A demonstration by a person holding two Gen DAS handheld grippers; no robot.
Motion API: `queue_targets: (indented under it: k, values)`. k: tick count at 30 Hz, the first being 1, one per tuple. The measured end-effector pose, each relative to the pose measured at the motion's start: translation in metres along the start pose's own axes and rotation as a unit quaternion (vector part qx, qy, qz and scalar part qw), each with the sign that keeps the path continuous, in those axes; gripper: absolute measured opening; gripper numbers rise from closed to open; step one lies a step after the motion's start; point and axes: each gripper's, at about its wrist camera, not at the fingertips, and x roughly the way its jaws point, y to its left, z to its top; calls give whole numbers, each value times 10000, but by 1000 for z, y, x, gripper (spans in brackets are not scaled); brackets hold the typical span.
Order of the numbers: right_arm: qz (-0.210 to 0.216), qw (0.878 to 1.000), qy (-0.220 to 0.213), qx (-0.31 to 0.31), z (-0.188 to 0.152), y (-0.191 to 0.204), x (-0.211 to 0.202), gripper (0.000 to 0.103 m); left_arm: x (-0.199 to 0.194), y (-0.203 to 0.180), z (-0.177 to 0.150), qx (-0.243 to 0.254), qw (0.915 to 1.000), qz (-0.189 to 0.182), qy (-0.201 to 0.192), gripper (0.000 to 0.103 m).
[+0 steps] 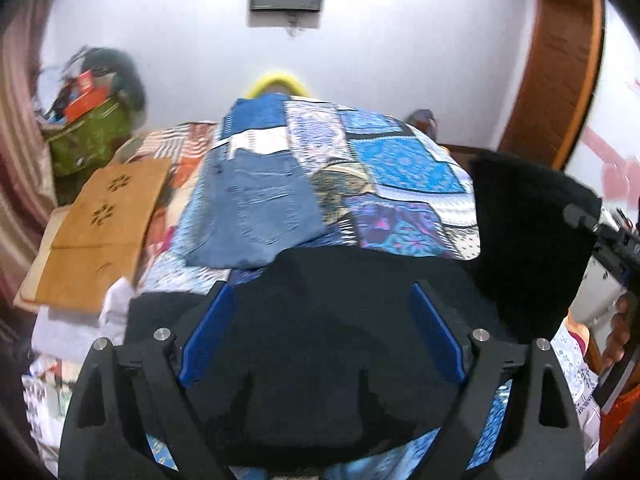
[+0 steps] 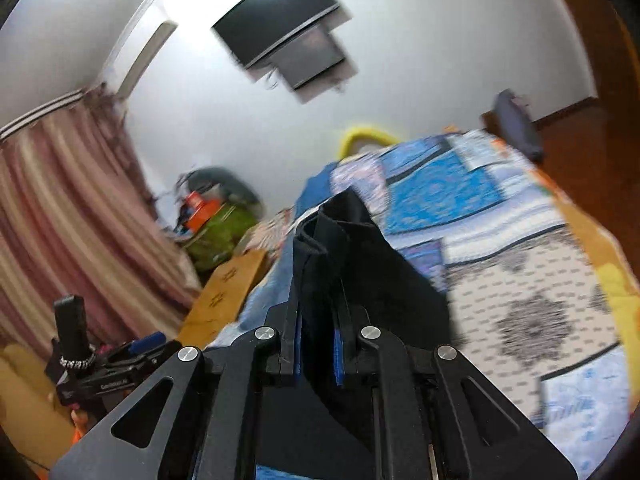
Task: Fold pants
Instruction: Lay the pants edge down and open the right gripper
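Black pants (image 1: 320, 344) lie on a blue patchwork bedspread (image 1: 400, 168). My left gripper (image 1: 322, 292) is open, its blue pads (image 1: 208, 332) spread wide just above the black cloth. My right gripper (image 2: 318, 308) is shut on a folded edge of the black pants (image 2: 340, 240) and holds it lifted above the bed. In the left wrist view that lifted part (image 1: 528, 216) hangs at the right, with the right gripper (image 1: 616, 240) beside it. The left gripper also shows in the right wrist view (image 2: 104, 372) at lower left.
Folded blue jeans (image 1: 256, 208) lie on the bedspread beyond the black pants. A brown cardboard piece (image 1: 100, 232) lies at the left, a green bag (image 1: 88, 140) with clutter behind it. A curtain (image 2: 60, 220) hangs left; a wooden door (image 1: 560, 52) stands right.
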Motion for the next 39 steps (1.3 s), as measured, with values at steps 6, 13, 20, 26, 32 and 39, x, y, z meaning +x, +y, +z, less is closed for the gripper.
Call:
queue_targets:
  k: [6,13,20,26,32,39]
  values:
    - [394,9934,1054,-241,-40,23,63,10,-13,35,-21,-268,9990,340,88,90]
    - [119,9691,2335,-792,-98,31,114,18,-2,39,-34,-379,9982,347,299,90]
    - [429,9646,2404,-996,-62,35,93,41,13,0,-15,25,9995,50,313,90]
    - [-27,9735,1715,-1510,-28,19,63,45,39,-50,3,396,9975,-436,386,85]
    - [-426,9678,1882,-1618,-39,-23,72,35,89,-97,-9,875,9869,-790,1098,32]
    - [-385,9624,2330,-1343,-74,-61,74,18,115,-112,-48,1360,9770,-709,1484,21]
